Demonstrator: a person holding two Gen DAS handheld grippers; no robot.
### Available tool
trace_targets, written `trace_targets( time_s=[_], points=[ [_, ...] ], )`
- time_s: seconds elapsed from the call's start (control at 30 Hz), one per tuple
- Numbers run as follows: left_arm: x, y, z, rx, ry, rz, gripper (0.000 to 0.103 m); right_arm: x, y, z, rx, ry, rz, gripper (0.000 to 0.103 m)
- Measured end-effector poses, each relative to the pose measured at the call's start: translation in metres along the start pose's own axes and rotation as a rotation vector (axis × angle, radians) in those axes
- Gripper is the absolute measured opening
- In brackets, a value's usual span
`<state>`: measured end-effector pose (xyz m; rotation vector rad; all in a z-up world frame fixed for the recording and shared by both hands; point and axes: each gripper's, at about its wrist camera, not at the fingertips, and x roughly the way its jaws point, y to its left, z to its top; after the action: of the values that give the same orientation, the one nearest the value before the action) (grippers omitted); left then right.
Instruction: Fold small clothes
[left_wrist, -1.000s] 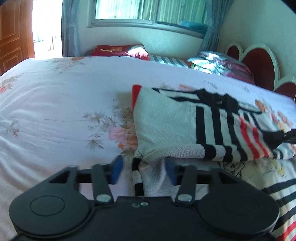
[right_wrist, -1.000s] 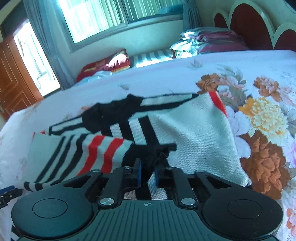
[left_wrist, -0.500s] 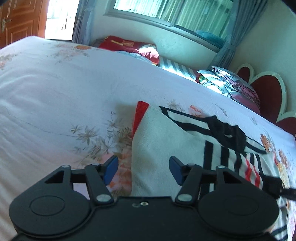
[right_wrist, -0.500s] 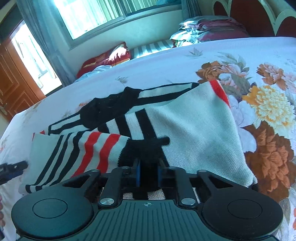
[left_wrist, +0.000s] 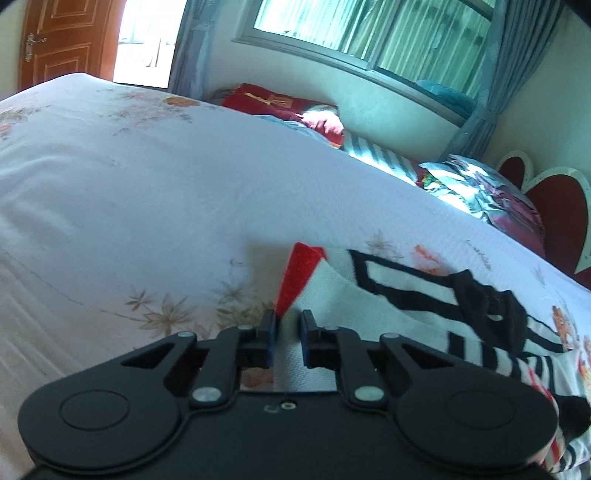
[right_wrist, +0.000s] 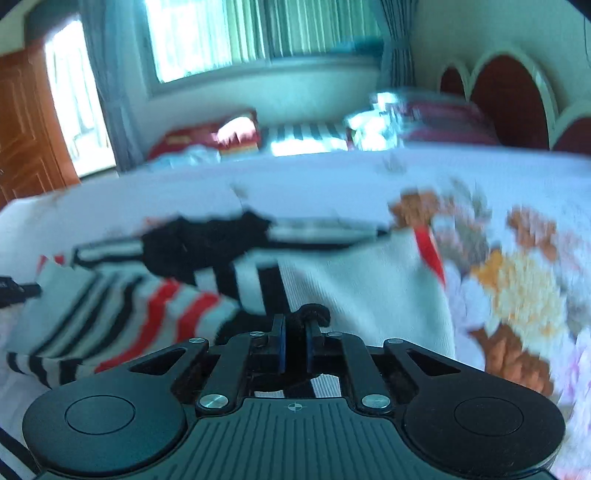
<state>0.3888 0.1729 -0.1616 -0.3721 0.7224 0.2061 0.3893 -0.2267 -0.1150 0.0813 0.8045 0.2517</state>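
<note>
We work over a wide bed (left_wrist: 155, 192) spread with a pale sheet printed with flowers, faint sprigs on our left side and big orange and brown blooms on our right. On it lies the small knitted sweater (left_wrist: 373, 295), cream with black and red stripes and a red-edged corner, partly folded over itself. Our left gripper (left_wrist: 288, 328) is closing its jaws on the cream edge just below that red corner, the fabric between the blue pads with only a narrow gap left. Our right gripper (right_wrist: 295, 328) is clamped on a bunched black part of the sweater (right_wrist: 354, 291), the cloth pinched tight between its pads; this view is blurred. Beyond the bed, a red cushion (left_wrist: 284, 107) and a striped cloth lie under a broad window (left_wrist: 373, 33) with grey-blue curtains (left_wrist: 491, 77). A stack of folded bedding (left_wrist: 480, 192) sits by the scalloped red headboard (left_wrist: 554, 206). A brown wooden door (left_wrist: 62, 40) stands beside a bright opening on the far left.
</note>
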Motion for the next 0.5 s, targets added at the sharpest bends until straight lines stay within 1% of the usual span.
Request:
trace_targets(
  time_s=[0.07,0.13,0.17,0.2,0.23,0.3,0.33,0.37,0.43,0.5],
  points=[
    [-0.001,0.001,0.0,0.005,0.003,0.0,0.011,0.004,-0.009,-0.005,0.038,0.038,0.019,0.009],
    [-0.006,-0.003,0.002,0.037,0.004,0.007,0.011,-0.003,-0.014,-0.006,0.06,0.015,0.014,0.009],
    [-0.011,-0.004,0.002,0.051,-0.002,0.008,0.016,-0.006,-0.017,-0.005,0.068,0.006,0.014,0.009],
    [-0.016,-0.006,0.002,0.061,-0.009,0.007,0.022,-0.01,-0.019,-0.003,0.077,-0.002,0.014,0.009],
    [-0.023,-0.007,0.001,0.071,-0.013,0.0,0.024,-0.015,-0.02,-0.001,0.084,-0.012,0.017,0.01],
    [-0.036,-0.009,-0.003,0.092,-0.019,-0.021,0.025,-0.024,-0.019,0.002,0.083,-0.029,0.025,0.013],
    [-0.043,-0.012,-0.006,0.106,-0.017,-0.03,0.026,-0.026,-0.018,0.003,0.079,-0.033,0.031,0.019],
    [-0.048,-0.015,-0.009,0.116,-0.014,-0.04,0.027,-0.028,-0.016,0.004,0.079,-0.034,0.038,0.031],
    [-0.06,-0.021,-0.016,0.128,-0.007,-0.065,0.027,-0.03,-0.011,0.003,0.082,-0.033,0.054,0.045],
    [-0.068,-0.029,-0.026,0.148,0.005,-0.079,0.03,-0.027,-0.005,0.002,0.075,-0.019,0.062,0.045]
  ],
)
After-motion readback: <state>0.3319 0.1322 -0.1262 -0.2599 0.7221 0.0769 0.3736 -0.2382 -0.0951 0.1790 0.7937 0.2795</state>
